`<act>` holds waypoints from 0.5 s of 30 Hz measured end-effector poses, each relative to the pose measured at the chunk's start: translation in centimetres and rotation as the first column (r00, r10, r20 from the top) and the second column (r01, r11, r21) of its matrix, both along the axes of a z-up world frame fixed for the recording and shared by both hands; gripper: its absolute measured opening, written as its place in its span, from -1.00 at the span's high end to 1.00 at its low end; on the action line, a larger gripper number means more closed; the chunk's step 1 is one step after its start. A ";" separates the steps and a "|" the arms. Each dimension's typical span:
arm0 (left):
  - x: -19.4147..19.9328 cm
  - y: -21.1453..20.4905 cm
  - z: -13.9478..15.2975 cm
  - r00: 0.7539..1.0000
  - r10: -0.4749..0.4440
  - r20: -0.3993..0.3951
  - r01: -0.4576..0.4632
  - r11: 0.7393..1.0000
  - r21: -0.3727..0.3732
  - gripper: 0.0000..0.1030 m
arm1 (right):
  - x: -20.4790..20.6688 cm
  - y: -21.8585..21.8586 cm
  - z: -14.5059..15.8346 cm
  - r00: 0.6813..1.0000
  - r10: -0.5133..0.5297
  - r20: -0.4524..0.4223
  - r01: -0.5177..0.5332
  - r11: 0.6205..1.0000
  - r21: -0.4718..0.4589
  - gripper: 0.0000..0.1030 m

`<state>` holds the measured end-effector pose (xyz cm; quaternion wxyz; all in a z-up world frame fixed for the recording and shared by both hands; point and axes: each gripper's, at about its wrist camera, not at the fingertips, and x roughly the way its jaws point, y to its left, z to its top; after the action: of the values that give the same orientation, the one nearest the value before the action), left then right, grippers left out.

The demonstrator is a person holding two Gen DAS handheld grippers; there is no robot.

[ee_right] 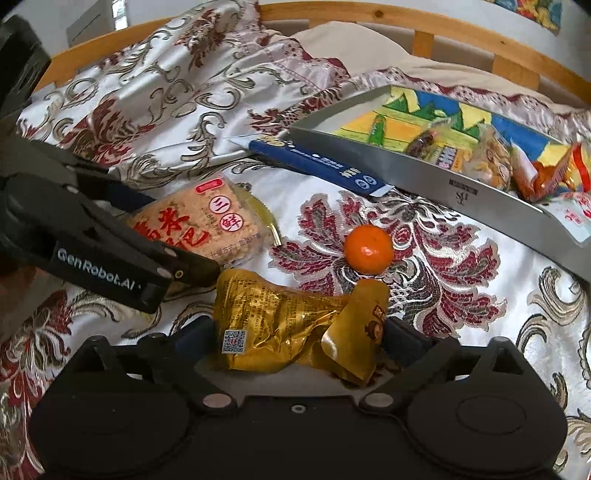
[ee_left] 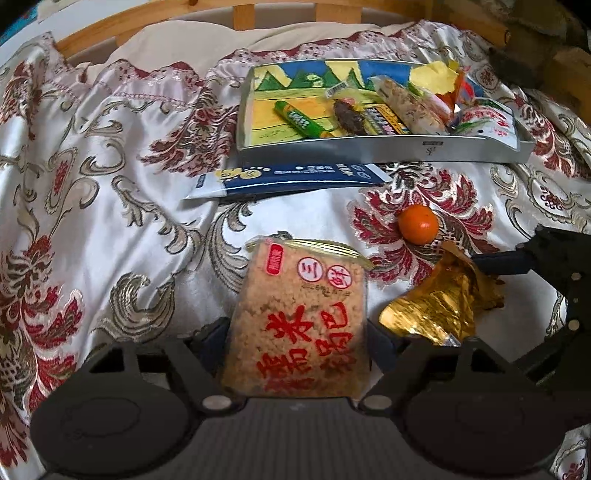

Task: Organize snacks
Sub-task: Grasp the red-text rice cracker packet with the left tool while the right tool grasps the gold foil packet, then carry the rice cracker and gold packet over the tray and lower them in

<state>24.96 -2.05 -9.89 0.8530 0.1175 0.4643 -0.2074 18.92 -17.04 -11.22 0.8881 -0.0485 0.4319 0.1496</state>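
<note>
My left gripper (ee_left: 295, 339) is shut on a clear pack of puffed rice cake (ee_left: 299, 317) with red writing; the pack also shows in the right wrist view (ee_right: 199, 221). My right gripper (ee_right: 299, 336) is shut on a crumpled gold foil packet (ee_right: 291, 332), which also shows in the left wrist view (ee_left: 439, 306). A small orange (ee_left: 418, 224) (ee_right: 368, 249) lies on the bedspread ahead. A blue flat packet (ee_left: 291, 179) (ee_right: 321, 164) lies against the silver tray (ee_left: 388, 151) (ee_right: 399, 173), which holds several snacks.
Everything sits on a floral satin bedspread (ee_left: 110, 184). A wooden bed frame (ee_left: 147, 22) and a beige pillow (ee_left: 177, 40) lie beyond the tray. The left gripper's body (ee_right: 92, 243) is at the left of the right wrist view.
</note>
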 end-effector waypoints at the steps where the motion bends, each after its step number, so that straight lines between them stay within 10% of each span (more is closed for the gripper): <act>1: 0.0 -0.1 0.1 1.000 0.000 0.000 0.000 1.000 0.005 -0.50 | 0.0 0.1 0.1 1.000 -0.002 -0.001 0.002 1.000 -0.007 -0.75; 15: -2.2 -0.1 2.8 0.998 0.014 0.063 -0.011 0.999 -0.037 -0.45 | -2.5 -0.1 3.0 0.996 0.002 0.091 0.010 0.991 -0.133 -0.51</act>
<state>22.80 -2.12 -7.10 0.8706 0.1054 0.4338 -0.2066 16.47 -17.09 -8.25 0.9018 -0.1136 0.4004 0.1162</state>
